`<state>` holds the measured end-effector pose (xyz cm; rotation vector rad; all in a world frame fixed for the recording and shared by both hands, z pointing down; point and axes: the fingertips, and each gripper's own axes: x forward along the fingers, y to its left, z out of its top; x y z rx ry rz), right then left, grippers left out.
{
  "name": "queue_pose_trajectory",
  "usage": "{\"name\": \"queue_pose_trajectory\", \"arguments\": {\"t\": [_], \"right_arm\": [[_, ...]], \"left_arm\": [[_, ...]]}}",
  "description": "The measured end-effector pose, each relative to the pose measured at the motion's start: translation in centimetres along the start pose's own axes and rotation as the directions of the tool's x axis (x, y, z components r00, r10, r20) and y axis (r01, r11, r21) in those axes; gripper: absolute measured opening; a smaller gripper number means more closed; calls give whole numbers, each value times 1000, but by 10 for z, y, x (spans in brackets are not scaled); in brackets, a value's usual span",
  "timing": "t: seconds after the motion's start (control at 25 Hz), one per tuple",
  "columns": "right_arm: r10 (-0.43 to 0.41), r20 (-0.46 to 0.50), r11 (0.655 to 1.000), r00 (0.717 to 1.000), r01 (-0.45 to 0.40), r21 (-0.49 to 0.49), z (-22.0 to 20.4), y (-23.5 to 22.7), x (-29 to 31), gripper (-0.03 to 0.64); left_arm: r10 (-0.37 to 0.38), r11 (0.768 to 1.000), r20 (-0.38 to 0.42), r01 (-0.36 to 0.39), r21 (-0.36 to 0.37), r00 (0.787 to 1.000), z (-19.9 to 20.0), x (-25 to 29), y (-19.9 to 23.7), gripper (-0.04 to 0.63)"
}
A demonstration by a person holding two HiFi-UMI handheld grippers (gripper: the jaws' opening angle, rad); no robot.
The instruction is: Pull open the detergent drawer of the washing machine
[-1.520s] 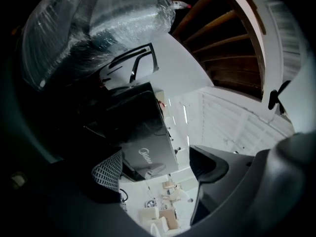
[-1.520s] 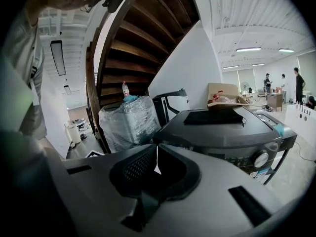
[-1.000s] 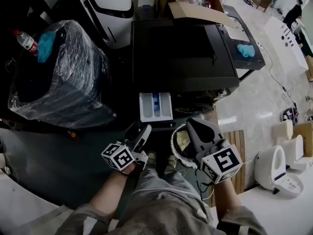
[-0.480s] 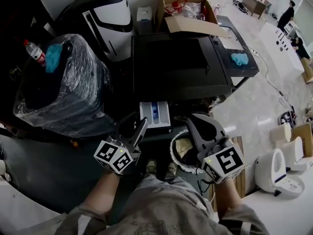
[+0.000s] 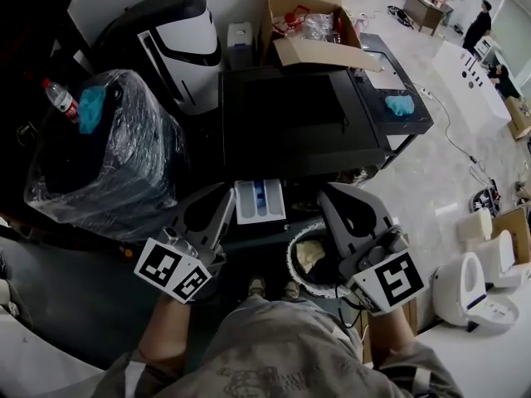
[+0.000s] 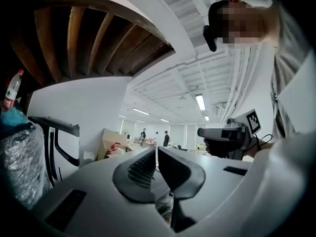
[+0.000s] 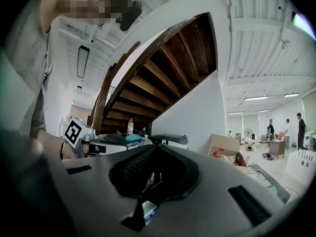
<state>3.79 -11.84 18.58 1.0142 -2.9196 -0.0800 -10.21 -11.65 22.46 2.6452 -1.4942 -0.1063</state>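
The detergent drawer [image 5: 260, 201] stands pulled out from the front of the black washing machine [image 5: 299, 114], showing a white tray with a blue compartment. In the head view the left gripper [image 5: 220, 201] and the right gripper [image 5: 336, 196] sit on either side of it, apart from it. Each gripper's fingers [image 6: 138, 172] are pressed together with nothing between them.

The pale glossy floor [image 5: 431, 181] carries the black washing machine [image 5: 290, 114] — just beside it, on the darker part, stands a plastic-wrapped appliance [image 5: 99, 164].
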Motion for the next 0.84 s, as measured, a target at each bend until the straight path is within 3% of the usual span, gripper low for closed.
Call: {"name": "queue_pose_trajectory", "arguments": {"t": [0.24,0.84], "right_arm": [[-9,33,1000,999,10,-18,17,-4,-2,32],[8,28,1000,1000,-7,-27,17,-10,2,32]], "left_arm": [[47,991,-31,-43,128,998,19,-3,3,20],[34,986,-25,-30,164,999,31,0,-6,17]]}}
